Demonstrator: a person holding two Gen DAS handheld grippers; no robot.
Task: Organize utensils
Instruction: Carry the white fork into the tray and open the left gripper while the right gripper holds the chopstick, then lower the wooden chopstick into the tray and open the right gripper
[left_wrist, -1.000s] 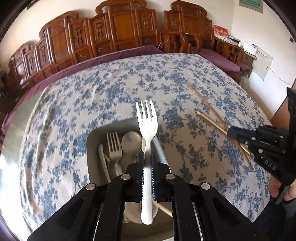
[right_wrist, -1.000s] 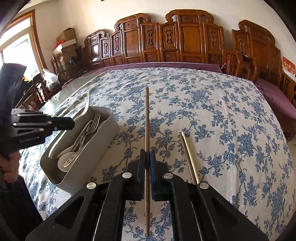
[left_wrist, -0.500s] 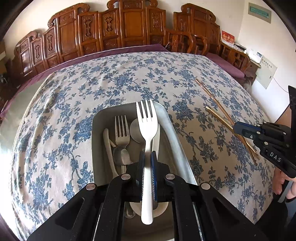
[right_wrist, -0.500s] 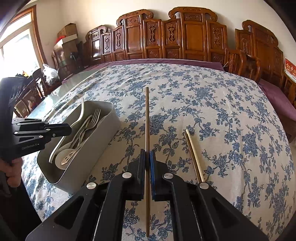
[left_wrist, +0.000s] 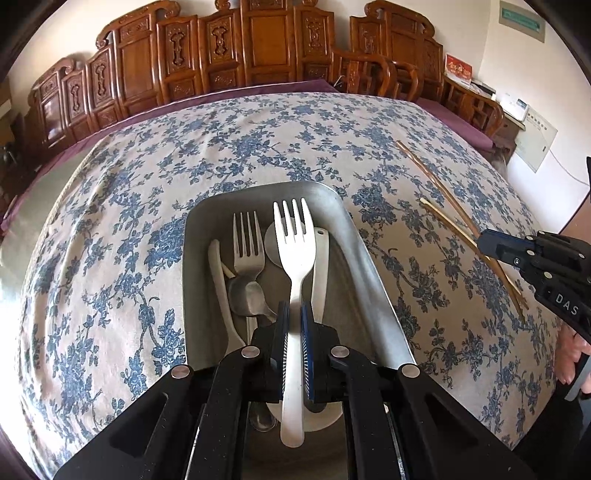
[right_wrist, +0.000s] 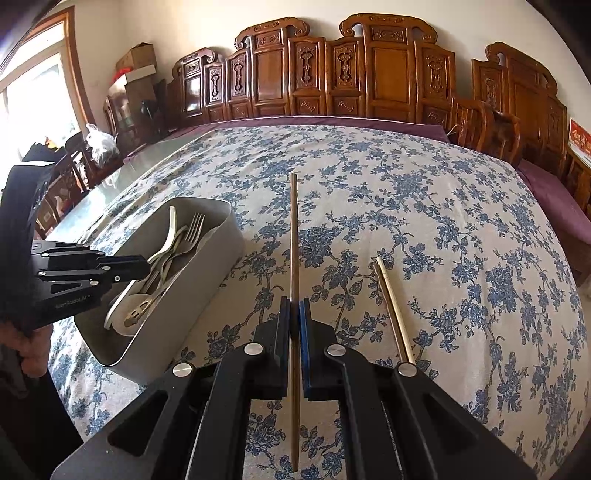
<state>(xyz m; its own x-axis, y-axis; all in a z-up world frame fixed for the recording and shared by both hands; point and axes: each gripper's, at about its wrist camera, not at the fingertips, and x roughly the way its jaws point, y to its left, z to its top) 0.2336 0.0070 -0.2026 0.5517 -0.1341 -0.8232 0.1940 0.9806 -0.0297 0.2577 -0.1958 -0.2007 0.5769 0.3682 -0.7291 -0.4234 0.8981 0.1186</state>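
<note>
Left wrist view: the left gripper (left_wrist: 294, 314) has its jaws clamped on the handle of a white plastic fork (left_wrist: 294, 254), tines forward, held over the grey metal rectangular tray (left_wrist: 373, 273). In the tray lie a silver metal fork (left_wrist: 248, 247), a metal spoon (left_wrist: 246, 295) and white plastic utensils. The tray sits on the blue-flowered white tablecloth (left_wrist: 129, 229) covering the worktop. Off toward the worktop's right edge, the right gripper (left_wrist: 487, 243) shows beside two thin chopsticks.

Right wrist view: the right gripper (right_wrist: 294, 317) has its jaws pinched on a long brown wooden chopstick (right_wrist: 293, 236), pointing straight ahead. A pale second chopstick (right_wrist: 393, 306) lies on the cloth just beside it. The tray (right_wrist: 192, 280) is near the worktop's left edge, with the left gripper (right_wrist: 140, 263) over it.
</note>
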